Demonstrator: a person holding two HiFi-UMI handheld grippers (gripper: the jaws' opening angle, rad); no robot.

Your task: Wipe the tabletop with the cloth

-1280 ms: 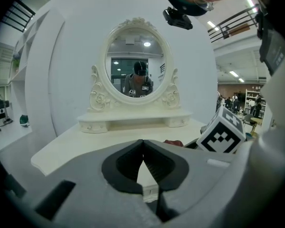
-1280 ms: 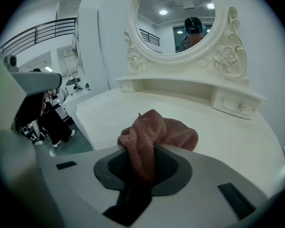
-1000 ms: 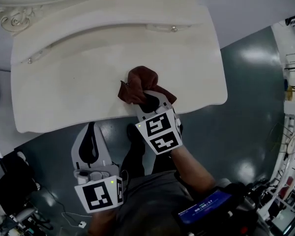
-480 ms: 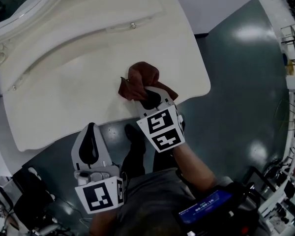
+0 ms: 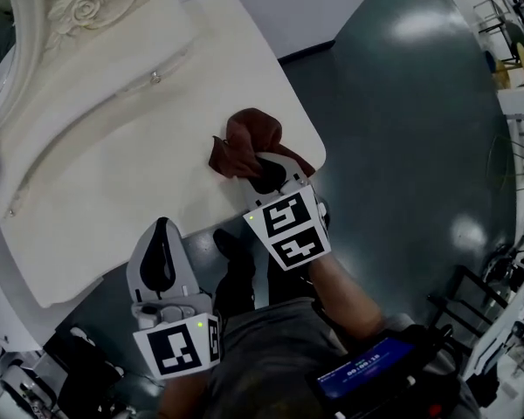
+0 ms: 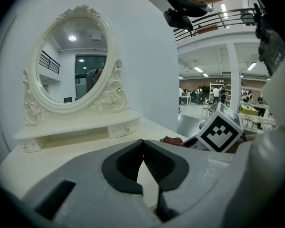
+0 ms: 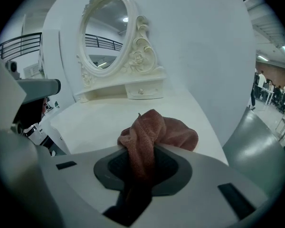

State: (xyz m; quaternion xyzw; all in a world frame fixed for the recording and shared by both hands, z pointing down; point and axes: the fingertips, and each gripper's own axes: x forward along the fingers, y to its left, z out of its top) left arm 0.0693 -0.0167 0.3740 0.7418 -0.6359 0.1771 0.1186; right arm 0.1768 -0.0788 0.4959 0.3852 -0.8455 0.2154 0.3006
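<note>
A crumpled reddish-brown cloth (image 5: 247, 141) (image 7: 154, 133) rests on the white tabletop (image 5: 122, 173) near its front edge. My right gripper (image 5: 264, 171) (image 7: 141, 152) is shut on the cloth's near part, and the rest bunches up ahead of the jaws. My left gripper (image 5: 161, 244) (image 6: 142, 156) hangs off the table, lower left of the cloth, over the floor. Its jaws are shut with nothing between them. From the left gripper view, the right gripper's marker cube (image 6: 219, 132) and a bit of cloth (image 6: 173, 140) show to the right.
An oval mirror (image 6: 75, 65) (image 7: 109, 27) in an ornate white frame stands at the table's back, with a small drawer (image 7: 142, 90) under it. The table's right corner (image 5: 310, 151) lies just right of the cloth. Dark green floor (image 5: 402, 129) spreads to the right; racks (image 5: 515, 51) stand at the far right.
The head view has swung, so the table now lies turned and shifted up-left. Both grippers and the cloth keep about the same places relative to each other.
</note>
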